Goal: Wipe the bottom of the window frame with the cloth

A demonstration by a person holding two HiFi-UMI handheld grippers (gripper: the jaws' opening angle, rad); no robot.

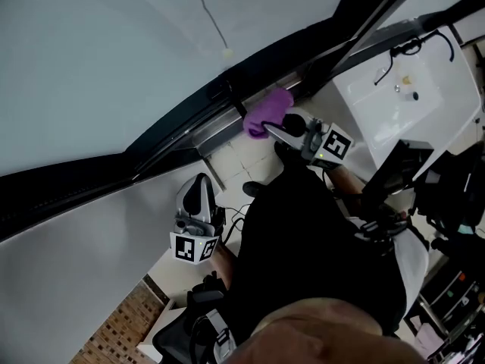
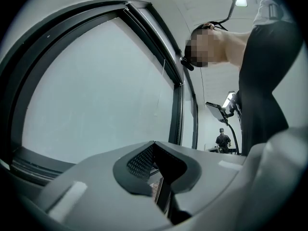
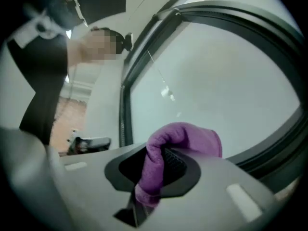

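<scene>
A purple cloth (image 1: 267,112) is pinched in my right gripper (image 1: 274,130), whose jaws are shut on it. In the head view the cloth lies against the dark bottom rail of the window frame (image 1: 204,116). The right gripper view shows the purple cloth (image 3: 161,160) bunched between the jaws, with the window frame (image 3: 269,148) and glass beyond. My left gripper (image 1: 201,190) is lower left, away from the rail, near the white wall under the window. In the left gripper view its jaws are closed together with nothing held, facing the window frame (image 2: 179,114).
A white desk (image 1: 413,101) with cables and small items stands at the upper right. A dark chair (image 1: 193,324) is at the bottom, and dark equipment (image 1: 455,196) crowds the right. A blind cord (image 1: 208,10) hangs across the glass. Tiled floor (image 1: 242,161) shows below the rail.
</scene>
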